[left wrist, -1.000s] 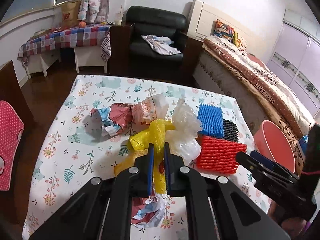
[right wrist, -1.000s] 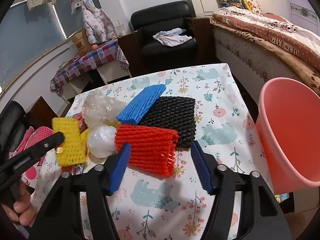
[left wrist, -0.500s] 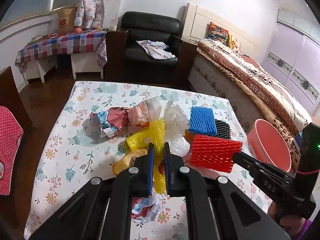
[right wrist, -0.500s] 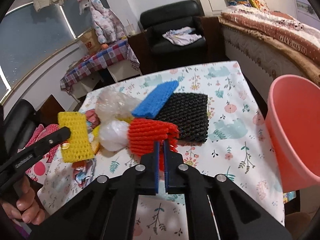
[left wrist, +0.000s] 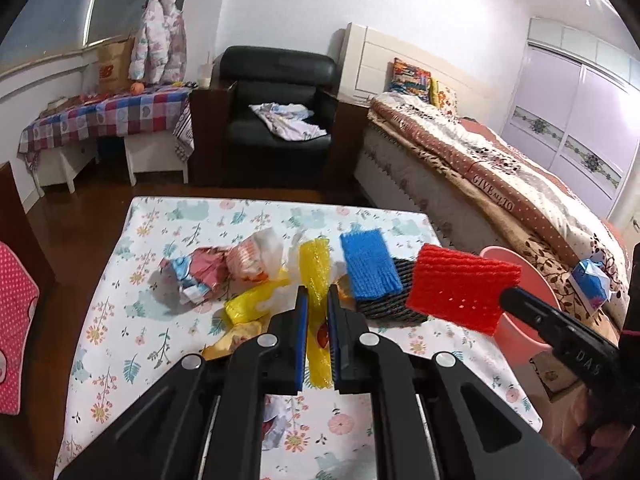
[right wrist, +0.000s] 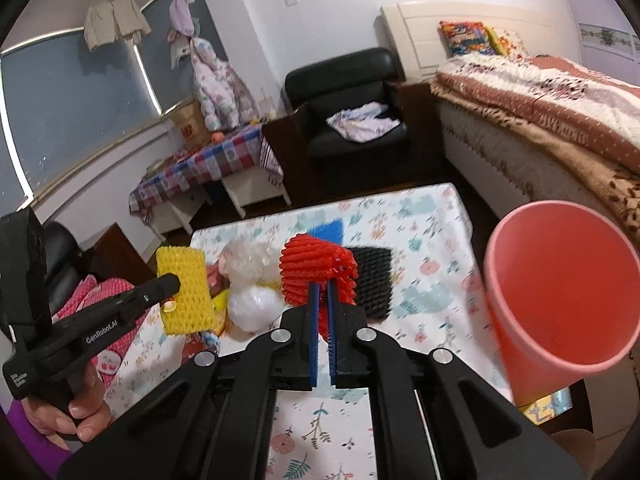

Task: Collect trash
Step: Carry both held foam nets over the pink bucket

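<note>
So right gripper (right wrist: 320, 300) clamped on red net (right wrist: 316, 270), lifted off table (right wrist: 436, 320). Bin (right wrist: 560, 296) sits at 3 o'clock from fingers, mouth tilted toward them. Left gripper (left wrist: 317, 312) pinching yellow net (left wrist: 316, 276), farther from bin, so right probably dumps first.

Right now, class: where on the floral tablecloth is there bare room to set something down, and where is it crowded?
The floral tablecloth is bare along its far edge, beyond the blue foam net, and down its left side, left of the crumpled wrapper. The near right corner beside the pink bin also looks free. The middle is crowded: wrappers, bags and the black foam net lie bunched together.
</note>
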Motion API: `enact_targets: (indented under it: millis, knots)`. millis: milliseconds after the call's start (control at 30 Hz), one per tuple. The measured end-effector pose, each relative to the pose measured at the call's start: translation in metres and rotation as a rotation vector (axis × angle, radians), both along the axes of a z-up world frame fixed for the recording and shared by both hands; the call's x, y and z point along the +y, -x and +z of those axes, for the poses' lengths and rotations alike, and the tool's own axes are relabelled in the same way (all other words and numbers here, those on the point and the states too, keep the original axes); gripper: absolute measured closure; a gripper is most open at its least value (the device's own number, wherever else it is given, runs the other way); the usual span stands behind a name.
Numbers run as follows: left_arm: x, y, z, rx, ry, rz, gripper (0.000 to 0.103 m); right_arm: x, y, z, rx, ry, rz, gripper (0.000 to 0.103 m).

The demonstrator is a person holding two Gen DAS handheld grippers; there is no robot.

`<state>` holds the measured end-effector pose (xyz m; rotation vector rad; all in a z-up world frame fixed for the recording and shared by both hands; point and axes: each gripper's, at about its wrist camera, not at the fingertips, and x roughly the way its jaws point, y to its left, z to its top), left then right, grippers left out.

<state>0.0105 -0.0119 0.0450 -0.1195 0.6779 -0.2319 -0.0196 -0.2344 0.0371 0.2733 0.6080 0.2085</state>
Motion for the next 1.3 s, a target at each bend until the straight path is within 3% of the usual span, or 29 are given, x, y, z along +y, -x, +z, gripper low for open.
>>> enact_targets:
  millis: [267,433,633,1033,1300]
  knots:
    - [-0.025,0.003,0.016,-0.041,-0.015,-0.064,0.095,-0.028,0.008,0.008,-0.027,-0.008,-0.079,0.099]
    - [-0.060,-0.003,0.022,-0.058,-0.031,-0.132,0.095,-0.050,0.012,0.011,-0.046,0.027,-0.161,0.099]
    - [-0.112,-0.014,0.024,-0.068,-0.053,-0.221,0.095,-0.085,0.010,0.003,-0.005,0.043,-0.279,0.099]
    - [-0.227,-0.031,0.003,-0.035,-0.104,-0.401,0.095,-0.147,0.014,-0.024,0.096,0.086,-0.448,0.099]
    - [-0.276,-0.038,-0.012,0.003,-0.114,-0.487,0.094,-0.172,0.014,-0.035,0.140,0.112,-0.500,0.099]
